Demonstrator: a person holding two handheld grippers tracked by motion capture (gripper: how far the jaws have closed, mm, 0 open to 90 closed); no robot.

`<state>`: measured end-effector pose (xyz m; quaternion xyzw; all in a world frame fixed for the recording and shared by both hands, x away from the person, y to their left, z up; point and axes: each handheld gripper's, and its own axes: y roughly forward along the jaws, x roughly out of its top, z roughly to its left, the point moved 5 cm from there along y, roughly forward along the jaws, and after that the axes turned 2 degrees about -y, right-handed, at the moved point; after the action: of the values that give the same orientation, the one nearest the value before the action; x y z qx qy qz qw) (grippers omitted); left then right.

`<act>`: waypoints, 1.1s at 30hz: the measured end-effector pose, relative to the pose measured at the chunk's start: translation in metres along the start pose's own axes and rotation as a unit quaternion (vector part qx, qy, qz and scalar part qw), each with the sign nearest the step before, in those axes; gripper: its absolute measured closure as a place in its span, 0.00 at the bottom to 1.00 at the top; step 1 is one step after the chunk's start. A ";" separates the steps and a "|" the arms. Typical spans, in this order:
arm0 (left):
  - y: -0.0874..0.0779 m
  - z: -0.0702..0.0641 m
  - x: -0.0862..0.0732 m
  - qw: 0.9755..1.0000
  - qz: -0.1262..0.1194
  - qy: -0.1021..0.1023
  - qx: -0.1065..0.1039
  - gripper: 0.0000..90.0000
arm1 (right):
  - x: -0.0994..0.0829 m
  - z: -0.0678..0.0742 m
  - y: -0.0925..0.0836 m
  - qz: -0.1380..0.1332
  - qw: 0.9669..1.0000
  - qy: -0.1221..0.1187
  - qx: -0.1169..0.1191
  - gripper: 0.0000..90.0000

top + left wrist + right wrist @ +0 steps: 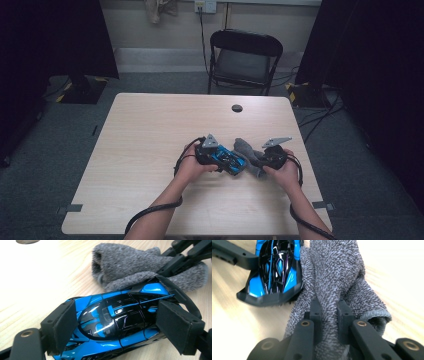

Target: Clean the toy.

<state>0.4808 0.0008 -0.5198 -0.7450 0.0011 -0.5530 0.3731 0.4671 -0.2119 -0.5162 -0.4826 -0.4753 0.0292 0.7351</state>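
While the left tool (117, 325) straddles the glossy blue-and-black plastic toy racing car (120, 322) across its body, one pad at each flank and the grip looking firm, the right tool (329, 315) stands pinched tight on a fold of the grey fluffy terry cloth (337, 282). Both lie near the front middle of the pale wooden surface (150, 130), the cloth touching the car's side. The step in hand appears to be wiping the car. The next move probably calls for dragging the cloth over the shell while the left tool steadies it. Beyond the surface stands a black folding chair (245, 60). No brand, label or writing can be read on the car or the cloth.
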 end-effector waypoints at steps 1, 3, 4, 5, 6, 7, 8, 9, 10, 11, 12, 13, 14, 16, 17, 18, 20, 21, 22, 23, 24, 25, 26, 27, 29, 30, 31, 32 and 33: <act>0.000 0.000 0.000 1.000 0.001 0.000 0.000 0.19 | -0.002 0.000 -0.002 0.000 1.000 0.003 0.001 0.88; 0.000 0.000 0.000 1.000 0.001 0.000 0.000 0.19 | -0.005 0.000 -0.005 0.001 1.000 0.006 0.001 0.88; 0.000 0.000 0.000 1.000 0.001 0.000 0.001 0.19 | -0.006 -0.001 -0.007 0.001 1.000 0.006 0.001 0.88; 0.000 0.000 0.000 1.000 0.000 0.001 0.001 0.19 | -0.008 -0.001 -0.009 0.004 1.000 0.007 0.000 0.88; 0.000 0.000 0.000 1.000 0.001 0.000 0.001 0.19 | -0.009 -0.001 -0.010 0.005 1.000 0.009 0.000 0.88; 0.000 0.000 0.000 1.000 0.000 0.001 0.002 0.19 | -0.010 -0.001 -0.012 0.006 1.000 0.008 0.001 0.88; 0.000 0.000 0.000 1.000 0.001 0.000 0.003 0.19 | -0.011 -0.002 -0.013 0.008 1.000 0.009 0.001 0.88; 0.000 0.000 0.000 1.000 0.002 0.000 0.002 0.19 | -0.012 -0.002 -0.015 0.009 1.000 0.010 0.001 0.88; 0.000 0.000 0.000 1.000 0.004 0.001 0.003 0.19 | -0.013 -0.003 -0.017 0.011 1.000 0.010 0.000 0.88; 0.000 0.000 0.000 1.000 0.004 0.001 0.003 0.19 | -0.014 -0.004 -0.019 0.012 1.000 0.012 -0.003 0.88; 0.000 0.000 0.000 1.000 0.004 0.001 0.002 0.19 | -0.014 -0.005 -0.021 0.013 1.000 0.013 -0.003 0.88; 0.000 0.000 0.000 1.000 0.003 0.001 0.002 0.19 | -0.015 -0.007 -0.023 0.011 1.000 0.016 -0.001 0.88; 0.000 0.000 0.000 1.000 0.003 0.000 0.002 0.19 | -0.016 -0.008 -0.026 0.007 1.000 0.021 -0.002 0.88; 0.000 0.000 0.000 1.000 0.000 0.000 0.002 0.19 | -0.020 -0.012 -0.030 0.005 0.999 0.031 -0.003 0.88; 0.000 0.000 0.000 1.000 -0.002 -0.001 0.001 0.19 | -0.021 -0.014 -0.031 0.001 0.999 0.035 -0.004 0.88; -0.001 0.000 0.000 1.000 -0.001 -0.001 0.001 0.19 | -0.022 -0.016 -0.033 -0.001 0.999 0.037 -0.006 0.88; -0.001 0.000 0.000 1.000 0.001 0.000 0.001 0.19 | -0.023 -0.019 -0.038 -0.010 0.999 0.046 -0.010 0.88; -0.001 0.001 0.000 1.000 0.001 0.001 0.001 0.19 | -0.023 -0.021 -0.040 -0.016 0.999 0.049 -0.013 0.88; -0.001 0.001 0.000 1.000 0.001 0.001 0.001 0.19 | -0.022 -0.022 -0.042 -0.019 0.998 0.053 -0.017 0.88; -0.001 0.001 0.000 1.000 0.002 0.001 0.001 0.19 | -0.020 -0.024 -0.044 -0.024 0.998 0.057 -0.020 0.88; -0.001 0.001 0.000 1.000 0.003 0.001 0.001 0.19 | -0.017 -0.026 -0.046 -0.031 0.998 0.058 -0.024 0.88; -0.001 0.000 0.000 1.000 0.003 0.000 0.001 0.19 | -0.014 -0.027 -0.047 -0.034 0.997 0.058 -0.028 0.88; -0.001 0.001 0.000 1.000 0.002 0.001 0.001 0.19 | -0.010 -0.029 -0.048 -0.038 0.997 0.060 -0.032 0.88; -0.001 0.001 0.000 1.000 0.001 0.000 0.001 0.19 | -0.005 -0.031 -0.048 -0.046 0.996 0.063 -0.035 0.88; -0.001 0.001 0.000 1.000 -0.001 -0.001 0.000 0.19 | 0.003 -0.033 -0.046 -0.056 0.995 0.069 -0.041 0.88; -0.001 0.001 0.000 1.000 -0.001 -0.001 0.000 0.20 | 0.009 -0.034 -0.044 -0.059 0.995 0.073 -0.042 0.88; -0.001 0.001 0.000 1.000 0.000 0.000 0.000 0.20 | 0.012 -0.034 -0.041 -0.060 0.995 0.072 -0.045 0.88; -0.001 0.001 0.000 1.000 0.001 0.000 0.000 0.20 | 0.018 -0.034 -0.037 -0.059 0.995 0.070 -0.048 0.88; -0.001 0.001 0.000 1.000 0.002 -0.001 -0.001 0.20 | 0.022 -0.034 -0.032 -0.059 0.995 0.067 -0.049 0.88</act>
<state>0.4814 0.0017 -0.5193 -0.7456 0.0023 -0.5519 0.3735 0.4905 -0.2415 -0.4804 -0.4903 -0.4537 -0.0701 0.7408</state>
